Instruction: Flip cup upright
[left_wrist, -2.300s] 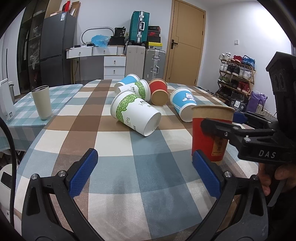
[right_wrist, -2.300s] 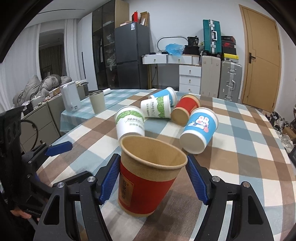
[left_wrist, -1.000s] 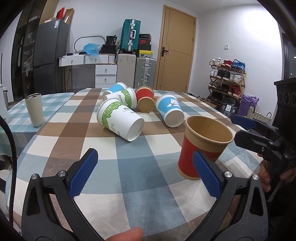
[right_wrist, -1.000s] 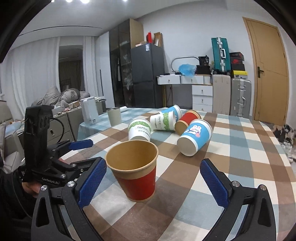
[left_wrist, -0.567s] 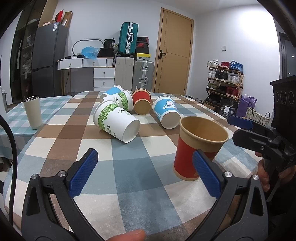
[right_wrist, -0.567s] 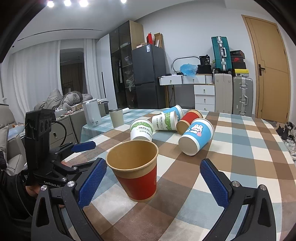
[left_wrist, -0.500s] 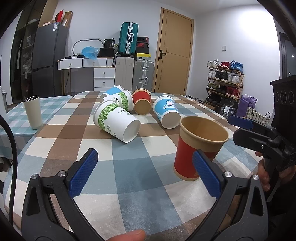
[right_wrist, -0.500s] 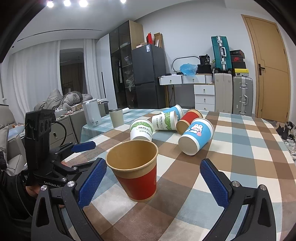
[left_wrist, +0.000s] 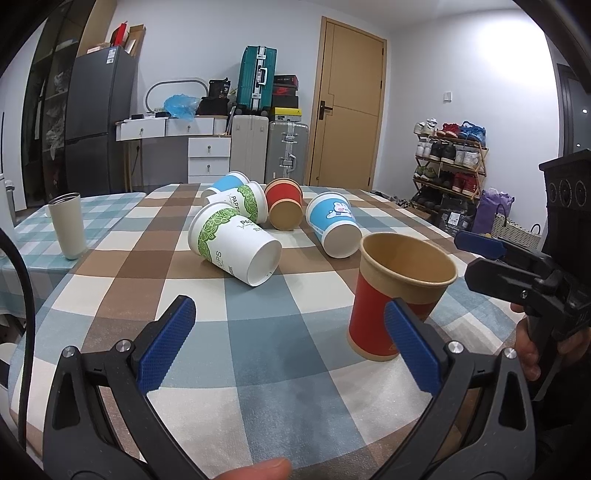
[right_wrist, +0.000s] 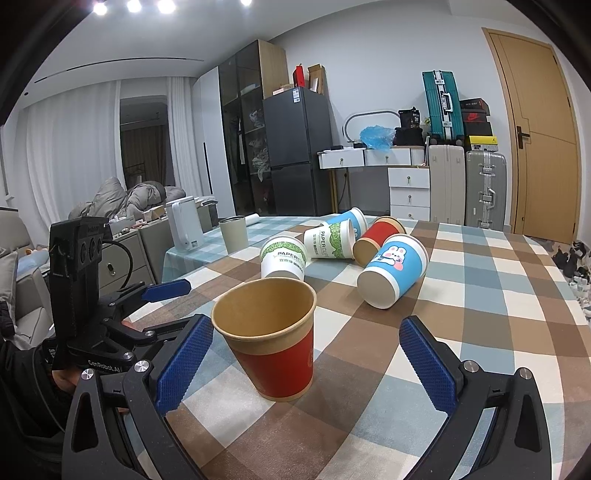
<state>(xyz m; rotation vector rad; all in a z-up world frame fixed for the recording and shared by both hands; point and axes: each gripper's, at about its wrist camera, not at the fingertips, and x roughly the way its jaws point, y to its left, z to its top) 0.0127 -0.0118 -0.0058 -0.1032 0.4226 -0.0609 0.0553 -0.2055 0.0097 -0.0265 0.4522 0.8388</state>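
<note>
A red paper cup (right_wrist: 271, 341) stands upright on the checked tablecloth (right_wrist: 480, 295), free of both grippers; in the left wrist view it (left_wrist: 397, 293) stands at the right. My right gripper (right_wrist: 304, 365) is open, its blue pads wide apart just short of the cup. My left gripper (left_wrist: 288, 339) is open and empty over the cloth, left of the cup. Several cups lie on their sides further back: a green-leaf cup (left_wrist: 234, 243), a second green-leaf cup (left_wrist: 245, 203), a blue rabbit cup (left_wrist: 334, 225), a red cup (left_wrist: 284, 208) and a blue cup (left_wrist: 223, 184).
A beige tumbler (left_wrist: 68, 225) stands upright at the far left of the table. The table's near edge runs just below both grippers. Suitcases (left_wrist: 255, 81), drawers, a fridge and a door stand behind the table; a shoe rack (left_wrist: 448, 162) is at the right.
My right gripper has let go of the red cup, opened wide and drawn back. The cup stands upright on its own. In the last half second nothing has visibly moved.
</note>
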